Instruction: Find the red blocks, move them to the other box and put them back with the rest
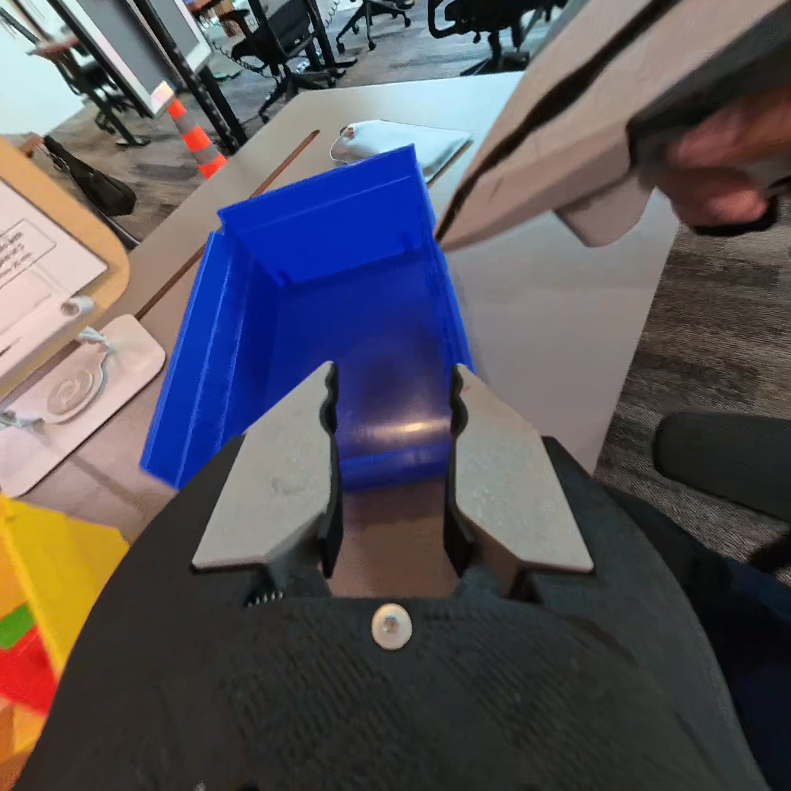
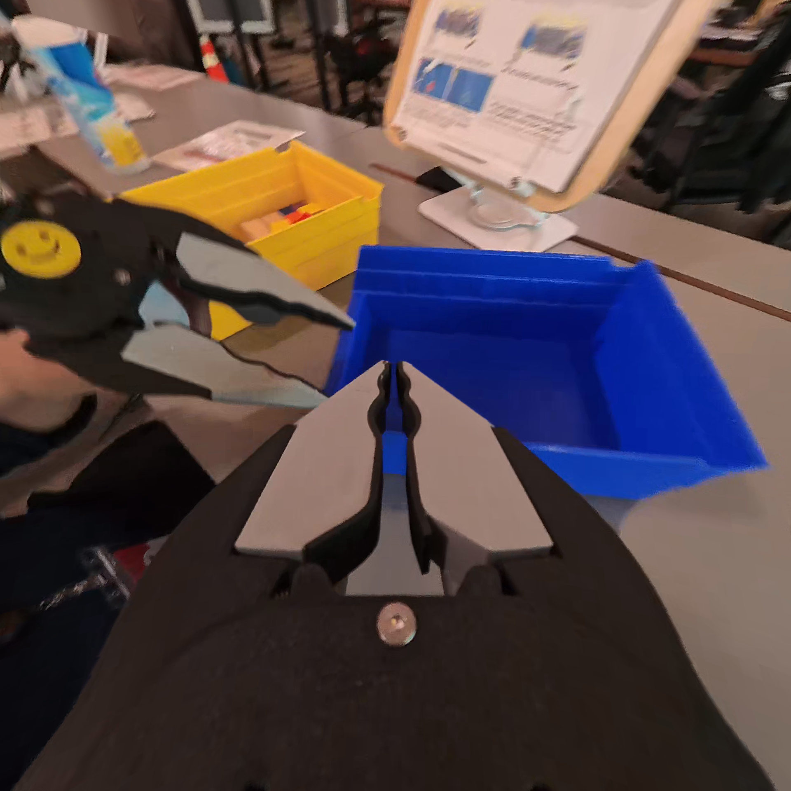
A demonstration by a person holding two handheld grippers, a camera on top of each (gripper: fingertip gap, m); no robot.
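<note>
Left gripper (image 1: 393, 381), jaws spread and bare over the glossy blue plastic bin (image 1: 205, 342), sits nearer the yellow plastic bin (image 2: 342, 222) of wooden blocks (image 2: 278, 222) toward the counter's far edge; right gripper (image 2: 393, 370) hovers jaws closed.

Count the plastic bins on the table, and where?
2. The blue bin sits empty just ahead of both grippers; the yellow bin, holding mixed blocks, stands behind it to the left. Others may lie out of frame.

Even indoor light, glare on the blue bin (image 1: 325, 299) floor, motion blur, wide-angle edge warping
</note>
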